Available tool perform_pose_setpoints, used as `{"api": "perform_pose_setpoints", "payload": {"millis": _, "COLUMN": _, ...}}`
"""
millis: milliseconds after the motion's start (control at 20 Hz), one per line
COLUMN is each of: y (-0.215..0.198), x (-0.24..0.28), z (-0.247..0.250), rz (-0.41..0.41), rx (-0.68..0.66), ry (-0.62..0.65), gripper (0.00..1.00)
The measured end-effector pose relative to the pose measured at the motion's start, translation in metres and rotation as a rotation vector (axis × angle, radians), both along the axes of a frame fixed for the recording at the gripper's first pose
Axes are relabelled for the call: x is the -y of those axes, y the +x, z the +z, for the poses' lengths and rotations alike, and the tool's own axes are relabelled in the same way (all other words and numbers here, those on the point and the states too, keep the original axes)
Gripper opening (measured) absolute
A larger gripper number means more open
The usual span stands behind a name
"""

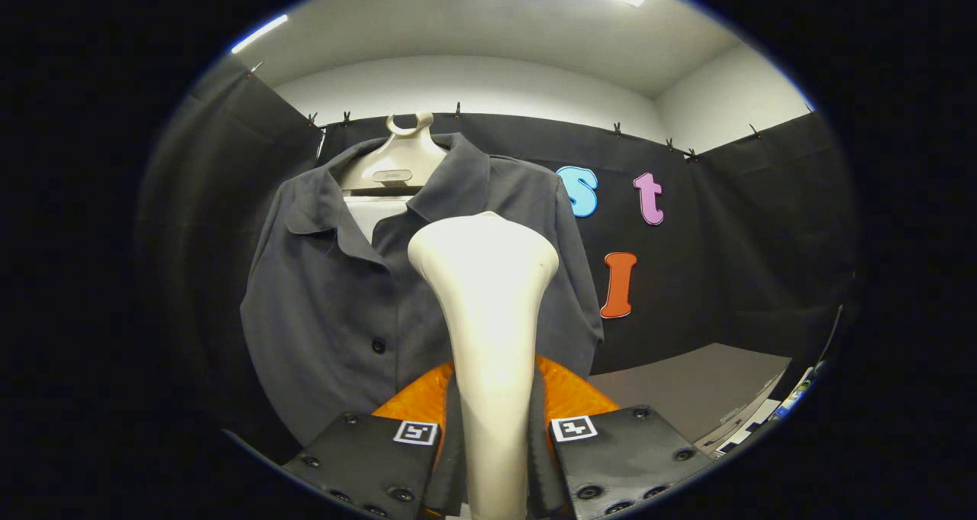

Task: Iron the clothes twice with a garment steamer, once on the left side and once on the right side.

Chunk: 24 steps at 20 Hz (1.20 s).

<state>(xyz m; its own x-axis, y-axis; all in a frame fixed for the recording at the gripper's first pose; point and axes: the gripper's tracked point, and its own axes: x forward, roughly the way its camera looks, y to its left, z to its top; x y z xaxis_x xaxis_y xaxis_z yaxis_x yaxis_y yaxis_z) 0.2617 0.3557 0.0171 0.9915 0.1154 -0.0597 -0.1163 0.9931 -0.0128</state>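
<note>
Clearly the steamer point(488, 329), smooth, cream and glossy, stands between the fingers of the gripper point(494, 459), which press its narrow handle from both sides; its head flares wide and rounded at the top. Just beyond it hangs the shirt point(343, 298), dark grey matte cloth with a collar and small dark buttons, on a pale plastic hanger point(397, 161). A grey surface point(687, 386) lies lower right, under a white ceiling point(488, 39) with strip lights.

The steamer point(488, 337), clamped between the gripper point(494, 459) fingers, blocks the way ahead; the shirt point(336, 306) hangs beyond it, seemingly apart. Beside the shirt, open wall.
</note>
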Motion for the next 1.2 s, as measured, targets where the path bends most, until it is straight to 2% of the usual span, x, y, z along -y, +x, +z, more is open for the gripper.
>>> {"api": "perform_pose_setpoints", "payload": {"millis": 500, "y": 0.012, "x": 0.007, "z": -0.023, "rz": -0.040, "rx": -0.050, "ry": -0.004, "gripper": 0.40}}
{"api": "perform_pose_setpoints", "payload": {"millis": 1200, "y": -0.024, "x": 0.010, "z": -0.097, "rz": -0.020, "rx": -0.171, "ry": -0.027, "gripper": 0.40}}
